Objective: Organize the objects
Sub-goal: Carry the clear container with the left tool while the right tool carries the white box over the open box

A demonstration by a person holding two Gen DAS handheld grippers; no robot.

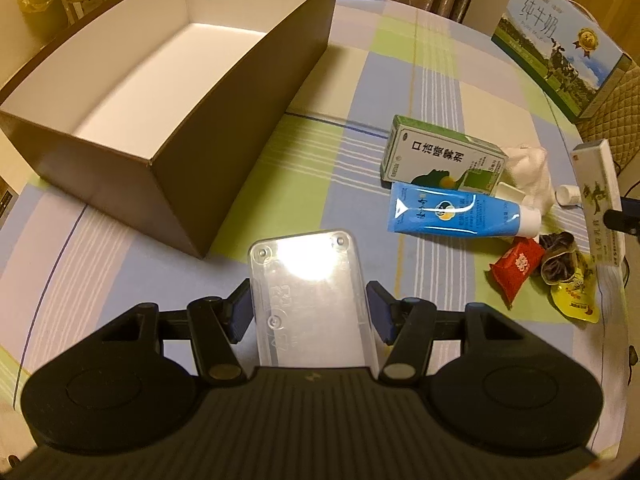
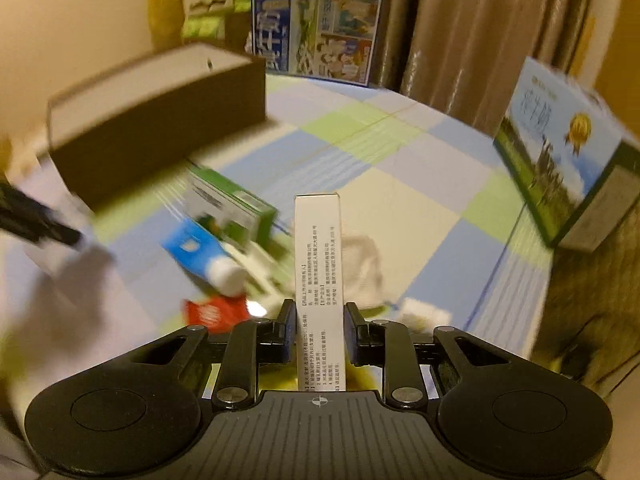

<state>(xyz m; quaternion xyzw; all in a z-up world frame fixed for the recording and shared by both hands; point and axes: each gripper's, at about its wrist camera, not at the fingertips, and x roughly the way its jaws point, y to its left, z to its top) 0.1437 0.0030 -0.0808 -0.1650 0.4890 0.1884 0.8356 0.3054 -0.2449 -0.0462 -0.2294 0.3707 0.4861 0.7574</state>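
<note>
My left gripper (image 1: 310, 314) is shut on a clear plastic case (image 1: 308, 292), held above the table near the front corner of the empty brown box (image 1: 192, 120) with a white inside. My right gripper (image 2: 318, 334) is shut on a long white carton (image 2: 318, 264) with printed text, held above the pile; the same carton shows at the right in the left wrist view (image 1: 598, 196). On the cloth lie a green-and-white spray box (image 1: 440, 156), a blue tube (image 1: 452, 212), a red sachet (image 1: 516, 266), a dark wrapper (image 1: 558, 262) and a yellow packet (image 1: 576, 300).
A checked cloth (image 1: 360, 92) covers the round table. A milk carton case (image 1: 560, 48) stands at the far right edge. White crumpled tissue (image 1: 528, 168) and a small white cap (image 1: 568, 194) lie by the spray box. Boxes and curtains stand behind the table.
</note>
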